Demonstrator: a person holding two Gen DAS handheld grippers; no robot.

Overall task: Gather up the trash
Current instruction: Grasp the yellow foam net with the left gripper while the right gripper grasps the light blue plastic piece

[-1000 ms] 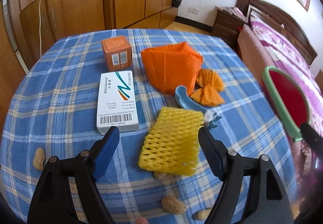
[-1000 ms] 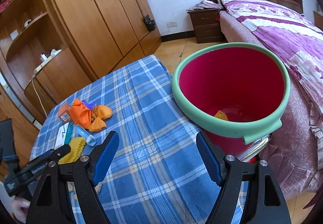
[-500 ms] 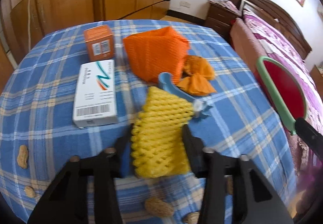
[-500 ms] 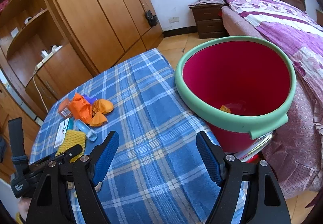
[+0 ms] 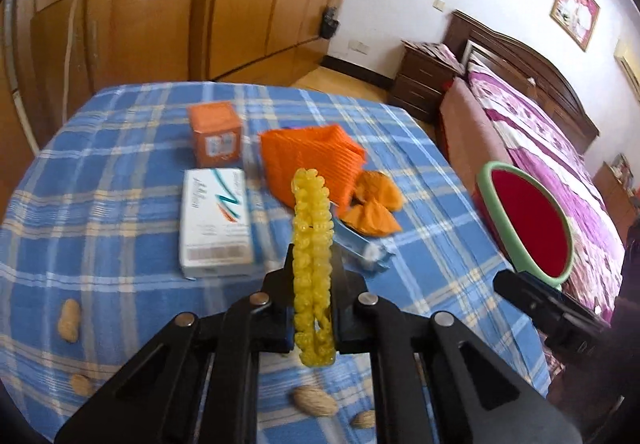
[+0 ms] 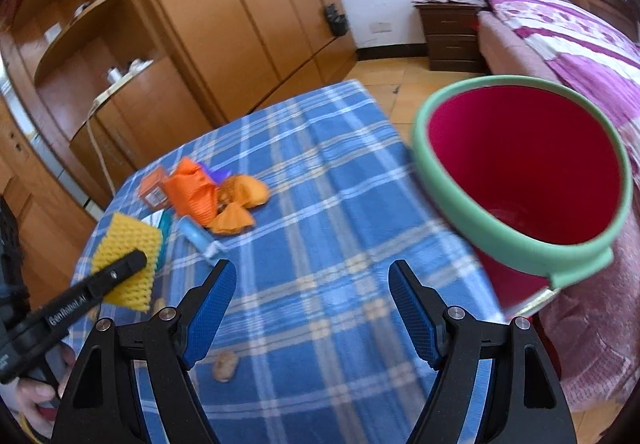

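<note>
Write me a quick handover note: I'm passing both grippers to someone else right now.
Left gripper: shut on the yellow foam net, lifted off the table.
Right gripper: open, holding nothing.
Red bucket: at the table's edge, bed side.
Left to collect: orange net, orange peels, orange box, white box, blue tube, peanuts.
Next: probably drop the yellow net in the bucket.

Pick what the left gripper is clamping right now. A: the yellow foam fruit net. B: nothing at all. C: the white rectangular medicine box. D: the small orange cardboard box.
A: the left gripper is shut on the yellow foam fruit net, lifted edge-on above the blue plaid tablecloth.
</note>
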